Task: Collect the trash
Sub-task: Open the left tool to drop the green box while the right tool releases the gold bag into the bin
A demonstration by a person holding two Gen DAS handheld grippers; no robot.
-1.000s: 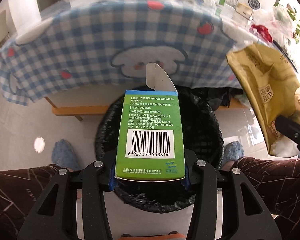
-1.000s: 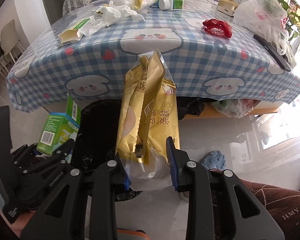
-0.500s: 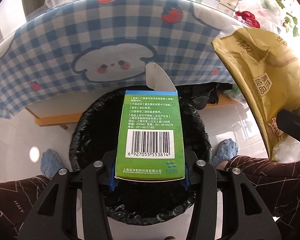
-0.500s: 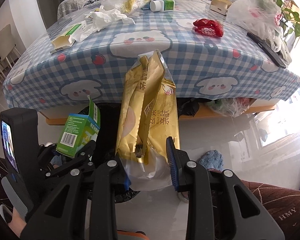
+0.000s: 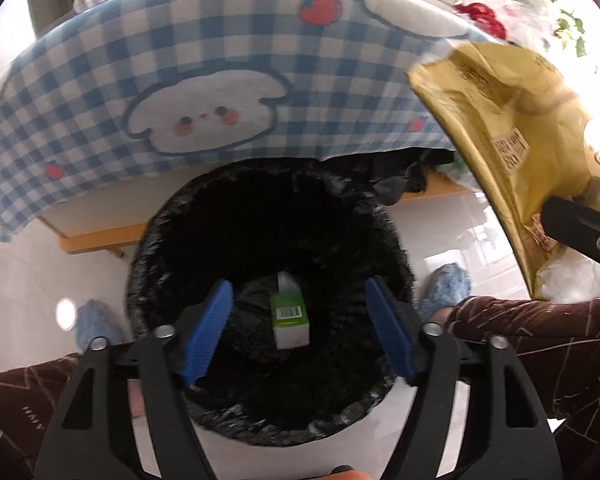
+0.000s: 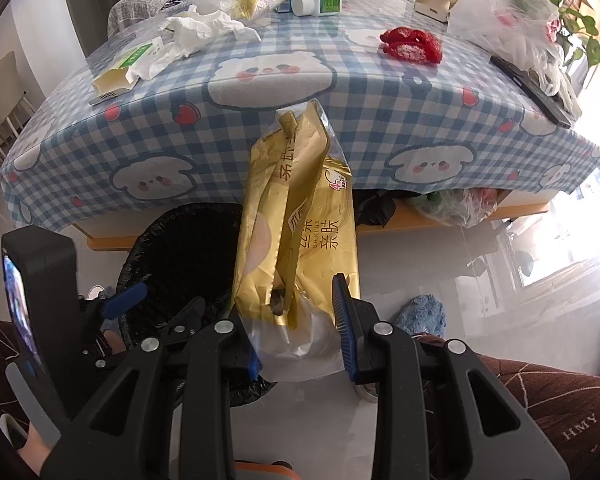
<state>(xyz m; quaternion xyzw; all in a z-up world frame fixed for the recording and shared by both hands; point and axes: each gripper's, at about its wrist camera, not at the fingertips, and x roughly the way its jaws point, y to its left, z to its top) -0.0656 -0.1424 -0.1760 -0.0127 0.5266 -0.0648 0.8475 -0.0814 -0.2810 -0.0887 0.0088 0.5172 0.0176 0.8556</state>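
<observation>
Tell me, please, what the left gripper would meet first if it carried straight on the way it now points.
Probably the green box lying at the bottom of the black-lined trash bin. The left gripper is open over the bin mouth, and nothing shows between them, though depth is hard to judge.

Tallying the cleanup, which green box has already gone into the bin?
The green box with the barcode, lying at the bottom of the black-lined bin under the open left gripper. The other green box lies on the table by crumpled tissue.

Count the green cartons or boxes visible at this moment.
2. One green box lies at the bottom of the black-lined bin. One green-topped carton lies on the table's near-left edge. Others may hide under the tissue.
</observation>
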